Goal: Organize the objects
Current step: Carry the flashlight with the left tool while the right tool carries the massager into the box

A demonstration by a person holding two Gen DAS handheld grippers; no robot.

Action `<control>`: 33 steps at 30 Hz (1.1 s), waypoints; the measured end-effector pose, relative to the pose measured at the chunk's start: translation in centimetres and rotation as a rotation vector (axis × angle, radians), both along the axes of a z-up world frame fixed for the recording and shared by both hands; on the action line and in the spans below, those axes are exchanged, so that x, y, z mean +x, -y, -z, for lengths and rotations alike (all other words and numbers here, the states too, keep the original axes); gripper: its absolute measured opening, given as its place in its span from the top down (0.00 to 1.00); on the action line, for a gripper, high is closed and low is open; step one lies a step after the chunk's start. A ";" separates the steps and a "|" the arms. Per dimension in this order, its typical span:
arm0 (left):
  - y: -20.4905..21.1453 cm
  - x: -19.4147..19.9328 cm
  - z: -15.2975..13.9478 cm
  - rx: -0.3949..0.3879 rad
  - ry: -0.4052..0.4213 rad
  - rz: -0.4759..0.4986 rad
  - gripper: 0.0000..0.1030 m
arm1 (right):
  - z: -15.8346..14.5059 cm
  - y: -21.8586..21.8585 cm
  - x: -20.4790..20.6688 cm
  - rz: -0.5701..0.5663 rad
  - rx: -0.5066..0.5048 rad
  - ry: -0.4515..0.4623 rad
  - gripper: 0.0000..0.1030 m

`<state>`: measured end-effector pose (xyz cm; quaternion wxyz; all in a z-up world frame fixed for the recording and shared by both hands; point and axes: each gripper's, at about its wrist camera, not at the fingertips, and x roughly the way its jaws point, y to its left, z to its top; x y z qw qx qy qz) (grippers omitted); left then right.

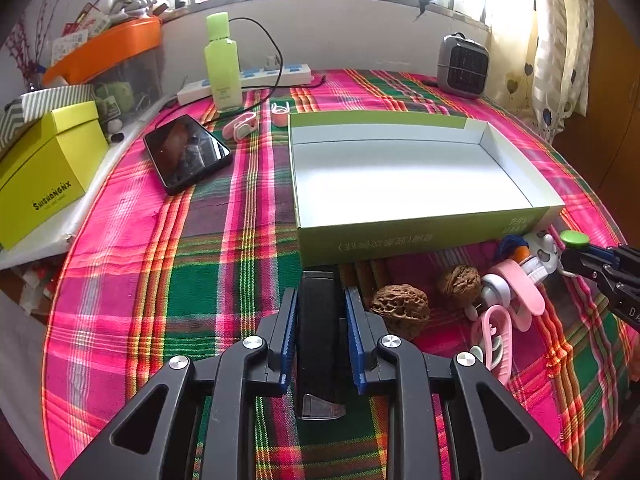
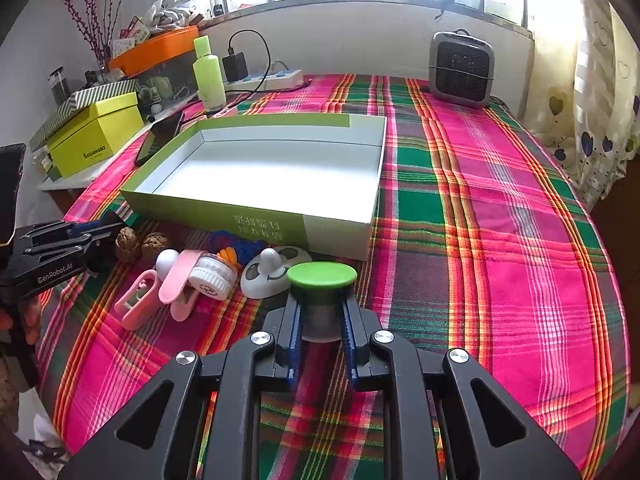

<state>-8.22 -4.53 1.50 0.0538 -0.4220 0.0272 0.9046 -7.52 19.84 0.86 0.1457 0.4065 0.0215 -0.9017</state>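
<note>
Left gripper point(image 1: 320, 320) is clamped on a black rectangular block point(image 1: 318, 320) with a clear plastic tab at its near end – jaws narrow, pads flat on both long sides, block held just in front of the near wall of the shallow green-and-white cardboard box point(image 1: 420, 236). Nothing lies inside the box.

Right gripper point(image 2: 322, 316) is closed on a small jar with a green lid point(image 2: 322, 274) – pads on the jar body, lid sitting above the fingertips, just off the box's near right corner.

Loose items on the plaid tablecloth point(image 2: 500, 240) along the box's near wall: two walnuts point(image 1: 400, 308) side by side, a pink clip point(image 2: 136, 298), a pink-and-white handheld gadget point(image 2: 188, 280), a white round container point(image 2: 212, 278), a white panda-face disc point(image 2: 272, 272) touching the jar lid's left edge in view, and something blue-orange point(image 2: 228, 248) behind them, too hidden to name.

Further back: smartphone point(image 1: 186, 152) left of the box, green bottle point(image 1: 222, 60), power strip point(image 1: 248, 80), small grey heater point(image 2: 460, 68) by the wall, yellow-green lidded box point(image 1: 44, 172) on the side shelf
</note>
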 end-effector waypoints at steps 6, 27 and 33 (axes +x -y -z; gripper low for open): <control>0.1 0.3 -0.6 0.012 -0.009 -0.003 0.80 | -0.2 -0.1 0.1 0.004 -0.011 -0.005 0.82; -0.9 -0.3 -4.1 0.030 -0.071 0.023 0.80 | -3.5 0.3 -0.1 -0.022 -0.062 -0.100 0.82; -1.6 -1.5 -4.6 0.039 -0.071 0.037 0.80 | -4.2 1.1 -1.4 -0.048 -0.074 -0.107 0.82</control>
